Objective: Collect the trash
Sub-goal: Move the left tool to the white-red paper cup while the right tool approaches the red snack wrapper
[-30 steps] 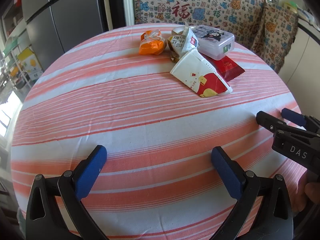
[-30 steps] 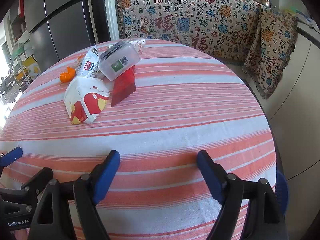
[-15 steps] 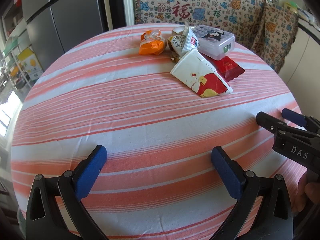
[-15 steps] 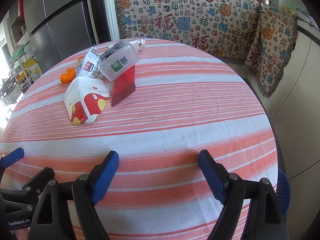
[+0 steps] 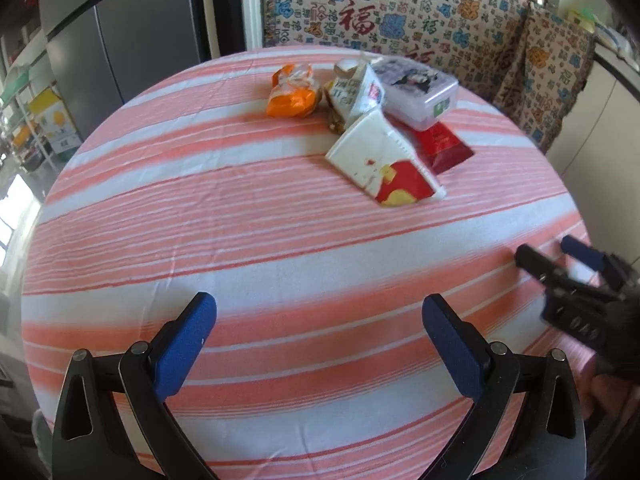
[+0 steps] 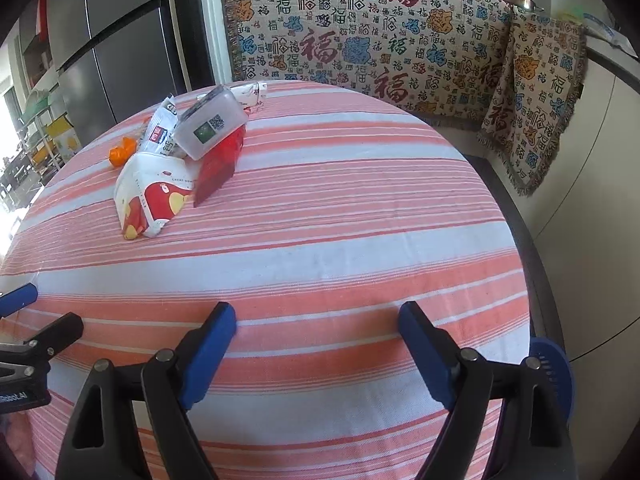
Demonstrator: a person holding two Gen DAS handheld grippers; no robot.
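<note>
Four wrappers (image 5: 387,166) — one clear plastic box (image 5: 418,93), two grippers (image 5: 320,332)

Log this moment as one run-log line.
phase: approach | left gripper: open, empty | right gripper: open, empty | trash pile: untouched on table

Bright daylight, fisheye warp, slight blur

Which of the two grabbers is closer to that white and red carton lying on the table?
Neither clearly; both hang back at the near edge. The carton lies ahead and slightly right of the left gripper. From the right gripper it lies ahead and well off to the left. Both are open and empty.
</note>
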